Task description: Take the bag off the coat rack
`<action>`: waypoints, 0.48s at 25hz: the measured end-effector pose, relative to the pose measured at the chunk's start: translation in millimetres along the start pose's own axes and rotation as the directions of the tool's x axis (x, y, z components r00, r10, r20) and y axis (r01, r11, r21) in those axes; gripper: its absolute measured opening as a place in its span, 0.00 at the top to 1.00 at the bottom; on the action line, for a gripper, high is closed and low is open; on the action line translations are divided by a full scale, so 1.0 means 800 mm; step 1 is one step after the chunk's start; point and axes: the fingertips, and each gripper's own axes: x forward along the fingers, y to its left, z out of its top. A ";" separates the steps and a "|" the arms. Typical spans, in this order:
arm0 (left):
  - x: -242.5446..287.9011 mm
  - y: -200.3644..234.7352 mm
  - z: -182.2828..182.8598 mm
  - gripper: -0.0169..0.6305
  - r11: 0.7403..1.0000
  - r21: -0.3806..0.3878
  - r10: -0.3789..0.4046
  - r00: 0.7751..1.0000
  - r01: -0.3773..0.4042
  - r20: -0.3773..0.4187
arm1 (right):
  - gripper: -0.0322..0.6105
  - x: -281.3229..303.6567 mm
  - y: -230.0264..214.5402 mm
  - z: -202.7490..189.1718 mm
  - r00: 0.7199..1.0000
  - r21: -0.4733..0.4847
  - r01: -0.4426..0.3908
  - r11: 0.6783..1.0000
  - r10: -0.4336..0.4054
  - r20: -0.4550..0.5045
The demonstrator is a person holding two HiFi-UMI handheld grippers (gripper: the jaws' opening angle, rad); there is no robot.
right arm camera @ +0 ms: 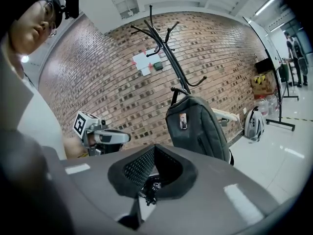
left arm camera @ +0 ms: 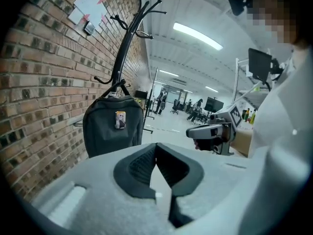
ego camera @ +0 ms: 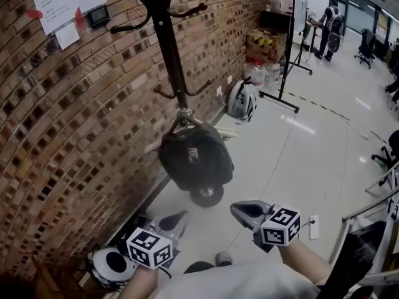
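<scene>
A dark grey backpack (ego camera: 195,157) hangs by its top loop from a low hook of the black coat rack (ego camera: 165,36) against the brick wall. Both grippers are below and short of it, touching nothing. My left gripper (ego camera: 181,217) is shut and empty, pointing toward the bag's lower left. My right gripper (ego camera: 240,209) is also shut and empty, just right of the bag's bottom. The left gripper view has the backpack (left arm camera: 112,126) ahead beyond the closed left gripper (left arm camera: 156,148). In the right gripper view the backpack (right arm camera: 195,126) hangs beyond the closed right gripper (right arm camera: 155,151).
The rack's round base (ego camera: 207,195) sits on the floor under the bag. A white backpack (ego camera: 242,99) leans by the wall further on, near cardboard boxes (ego camera: 265,45) and a metal stand (ego camera: 287,42). A white round object (ego camera: 112,263) lies at my lower left. A power strip (ego camera: 313,226) lies on the floor at right.
</scene>
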 end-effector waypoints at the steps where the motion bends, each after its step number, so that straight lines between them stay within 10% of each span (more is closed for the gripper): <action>1: 0.003 0.004 0.004 0.97 1.000 -0.006 -0.002 1.000 0.002 0.008 | 0.95 0.002 -0.004 0.002 1.000 -0.006 0.000 1.000 0.000 -0.009; 12: 0.019 0.079 0.059 0.83 1.000 0.002 -0.019 0.997 0.019 0.081 | 0.86 0.056 -0.036 0.056 1.000 -0.050 0.018 0.999 -0.018 -0.001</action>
